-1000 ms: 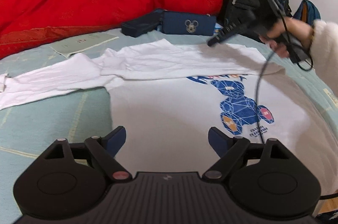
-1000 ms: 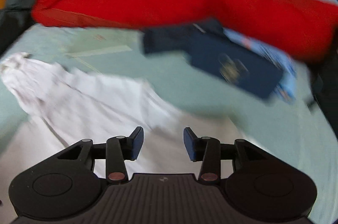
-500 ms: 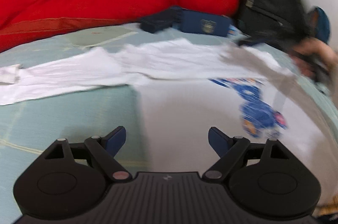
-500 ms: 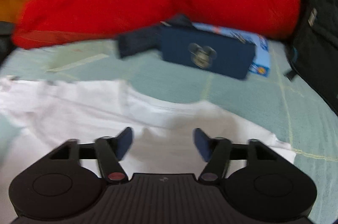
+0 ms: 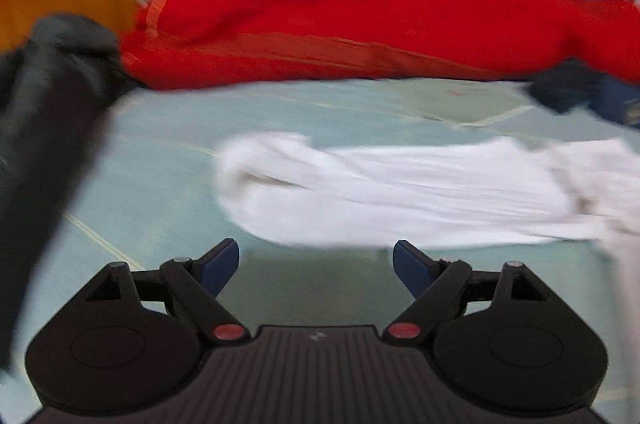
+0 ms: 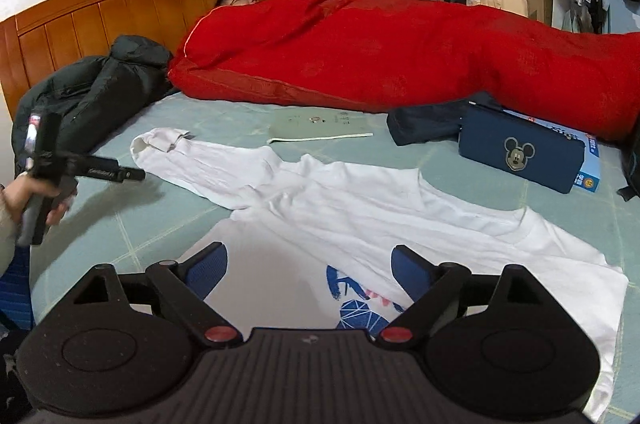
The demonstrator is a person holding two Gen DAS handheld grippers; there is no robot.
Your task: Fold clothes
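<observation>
Left claw (image 5: 316, 262) swung toward sleeve (image 5: 400, 192), blurred

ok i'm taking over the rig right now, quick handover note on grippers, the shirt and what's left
Left gripper: open, empty, pointed at the long sleeve stretched out on the pale green sheet; that view is blurred.
Right gripper: open, empty, over the white long-sleeved shirt with blue bear print.
Shirt lies flat, front up; the other sleeve already lies folded across the chest.
Left to do: fold in the stretched sleeve, then fold the body.
</observation>
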